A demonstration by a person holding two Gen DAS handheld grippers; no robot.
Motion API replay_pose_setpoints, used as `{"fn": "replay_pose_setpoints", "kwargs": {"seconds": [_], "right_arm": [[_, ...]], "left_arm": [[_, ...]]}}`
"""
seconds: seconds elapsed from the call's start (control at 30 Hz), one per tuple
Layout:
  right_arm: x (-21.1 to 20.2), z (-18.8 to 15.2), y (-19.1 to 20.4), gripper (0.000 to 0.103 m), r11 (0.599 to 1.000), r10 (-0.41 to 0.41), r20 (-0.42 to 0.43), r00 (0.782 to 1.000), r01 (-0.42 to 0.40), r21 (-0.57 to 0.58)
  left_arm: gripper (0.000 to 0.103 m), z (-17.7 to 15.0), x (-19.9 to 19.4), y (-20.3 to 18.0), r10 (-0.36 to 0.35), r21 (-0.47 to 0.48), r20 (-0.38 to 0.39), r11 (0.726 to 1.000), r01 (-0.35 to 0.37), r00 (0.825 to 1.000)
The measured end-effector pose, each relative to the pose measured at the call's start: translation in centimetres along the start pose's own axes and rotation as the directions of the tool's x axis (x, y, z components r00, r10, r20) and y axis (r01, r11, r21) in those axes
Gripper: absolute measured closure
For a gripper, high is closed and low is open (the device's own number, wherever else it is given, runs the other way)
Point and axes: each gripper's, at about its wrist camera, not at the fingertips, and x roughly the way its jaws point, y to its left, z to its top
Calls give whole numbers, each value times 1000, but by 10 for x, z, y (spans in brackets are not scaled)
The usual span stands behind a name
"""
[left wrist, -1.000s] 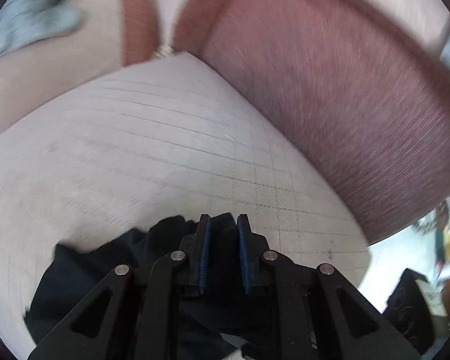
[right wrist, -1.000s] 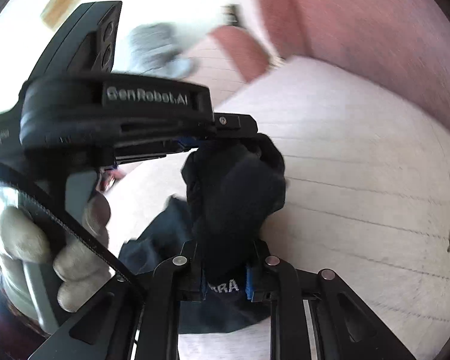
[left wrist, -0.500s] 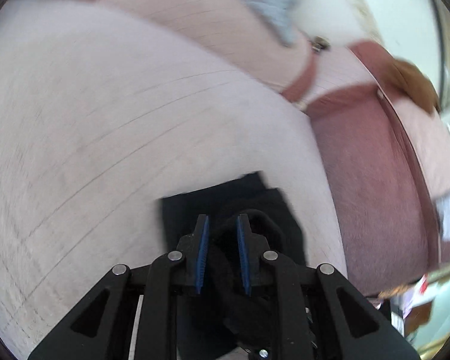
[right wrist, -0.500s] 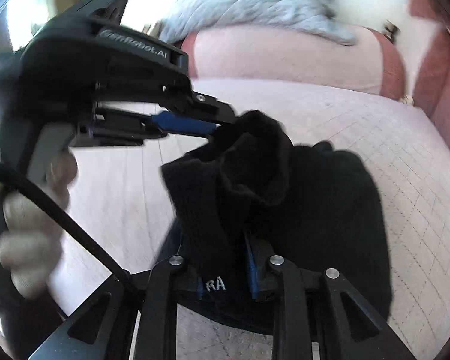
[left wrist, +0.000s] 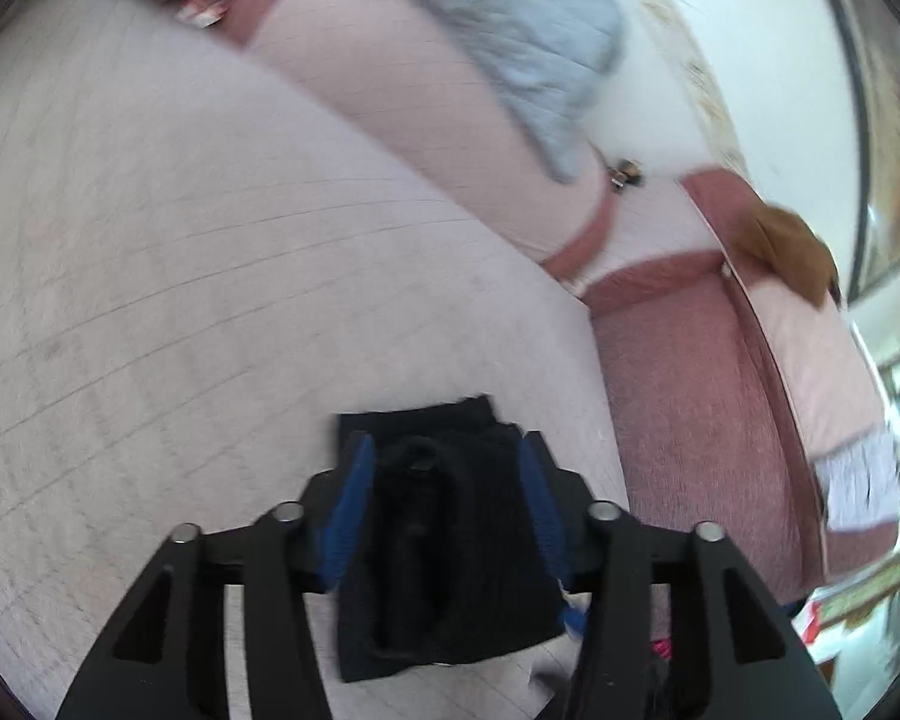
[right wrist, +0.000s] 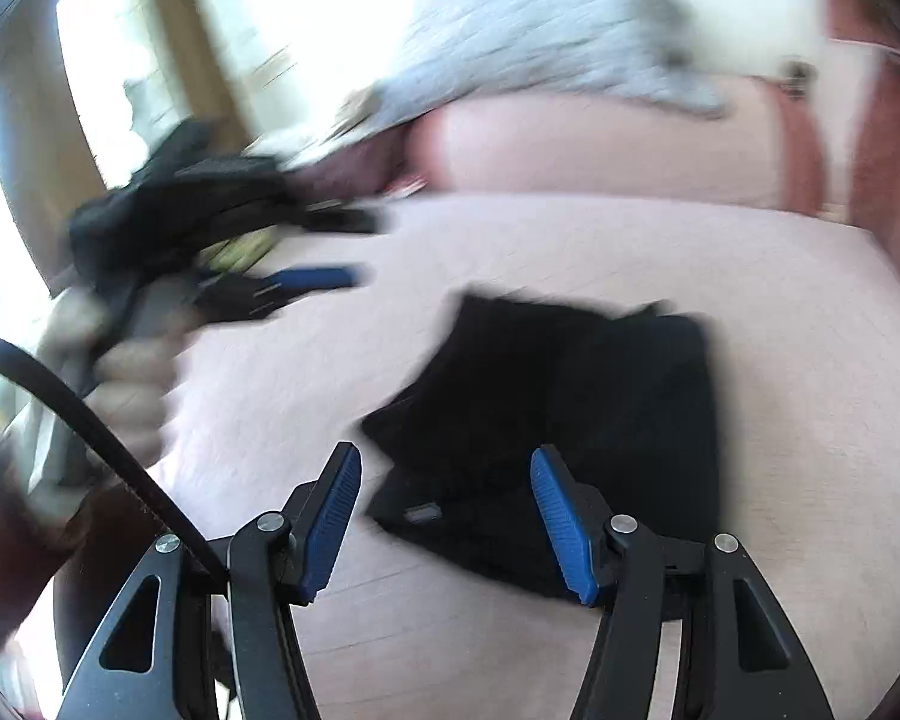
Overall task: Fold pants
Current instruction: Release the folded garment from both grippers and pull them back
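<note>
Released black pants [right wrist: 576, 420], seemingly folded, btwn opened tools.

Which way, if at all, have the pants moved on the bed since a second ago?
Yes. The pants moved from the grippers onto the bed, nearer the pink cushion.

Both claws have just been opening: the left claw [left wrist: 444, 474] stands parted, pointing downward. The right claw [right wrist: 444, 498] gapes wide too, pads pressing nothing. A gloved hand [right wrist: 123, 360] grips the left handle.

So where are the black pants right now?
The black pants lie in a folded pile on the pale pink sofa seat, just ahead of the open right tongs. In the right wrist view they are below the grey blanket.
</note>
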Motion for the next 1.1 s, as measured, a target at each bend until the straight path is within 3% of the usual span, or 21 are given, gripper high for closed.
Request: {"fn": "replay_pose_setpoints", "kwargs": {"seconds": [0.1,0.2,0.3,0.4,0.5,0.53,0.63,0.77,0.9,1.0,1.1], "right_arm": [[-7,-3,-48,39,978,-110,4,994,108,181],[-14,-11,-88,39,930,-147,-11,989,142,338],[-22,-17,-106,39,897,-112,0,994,102,430],[-12,-14,-121,39,870,-77,-10,997,72,487],[3,-16,-134,39,832,-27,-35,999,42,554],[7,-19,-138,39,811,-3,-41,999,26,584],[14,-30,-147,39,767,42,-47,998,-2,641],[17,-31,-146,39,771,31,-48,998,6,637],[18,-25,-138,39,795,0,-45,999,27,606],[21,-24,-129,39,814,-21,-52,998,47,579],[21,-24,-121,39,835,-49,-61,997,75,546]], "left_arm": [[50,-12,21,-34,-19,80,-45,997,23,999],[50,-31,56,-53,33,161,-99,987,-17,995],[50,-40,79,-42,162,195,-90,971,-142,983],[50,-40,89,-7,213,131,-89,971,-201,973],[44,-43,92,13,303,140,-84,947,-290,949],[39,-43,92,21,288,121,-105,954,-275,952],[39,-42,78,36,197,17,-133,980,-196,971],[40,-42,47,31,159,11,-88,987,-159,983],[40,-45,22,-4,119,67,-4,991,-118,993],[39,-43,37,-24,89,115,-28,990,-85,996],[39,-33,69,-13,151,90,-50,985,-147,987]]}}
